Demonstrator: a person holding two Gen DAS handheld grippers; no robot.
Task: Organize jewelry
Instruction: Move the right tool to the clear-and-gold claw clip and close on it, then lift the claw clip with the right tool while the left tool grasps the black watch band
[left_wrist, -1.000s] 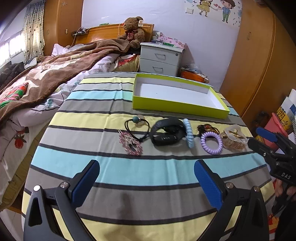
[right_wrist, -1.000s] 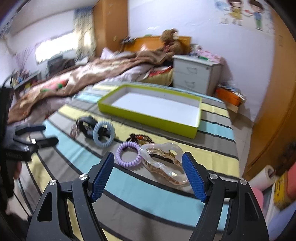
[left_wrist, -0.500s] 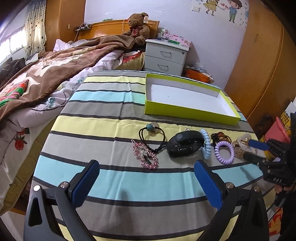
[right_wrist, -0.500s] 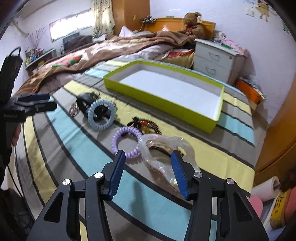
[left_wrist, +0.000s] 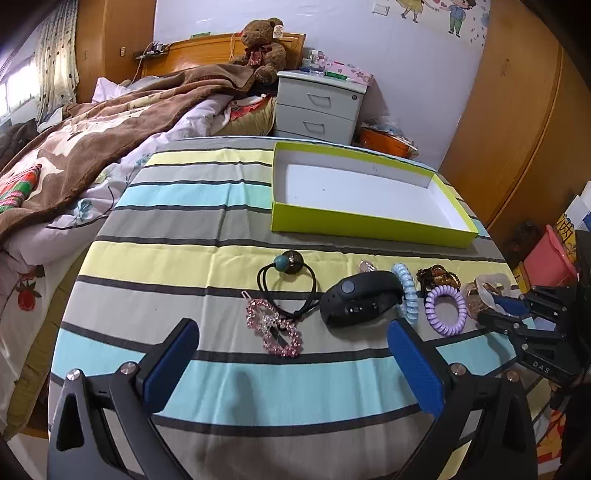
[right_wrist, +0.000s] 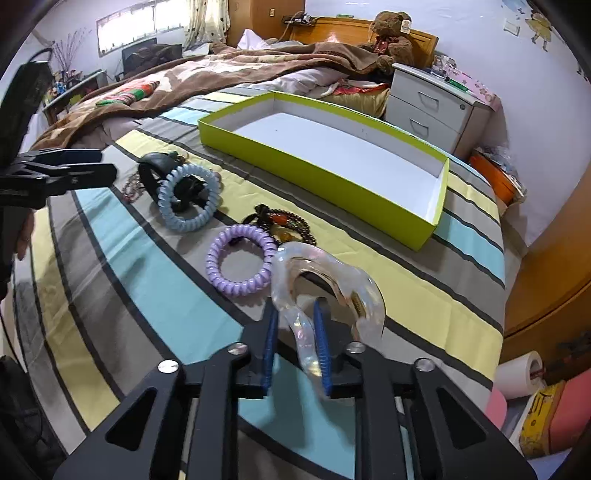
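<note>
**Clear claw clip pinched, box up ahead**

At the near right end of the jewelry row, my right hand-held gripper (right_wrist: 295, 345) has just been closing, and its blue pads now pinch one arm of the clear claw clip (right_wrist: 325, 291). The clip's long axis runs away from me, roughly in line with the fingers, its curved end tilted toward the purple coil tie (right_wrist: 240, 260) just beside it. The green box (right_wrist: 373, 199) lies beyond and slightly right on the striped tabletop (right_wrist: 147, 273), empty. My right hand is the nearer one to it, so I judge the next move is lift, then carry forward over the near wall. My left hand-held gripper (left_wrist: 291, 365) hovers wide open, holding nothing, short of the pink crystal clip (left_wrist: 273, 330).
</note>
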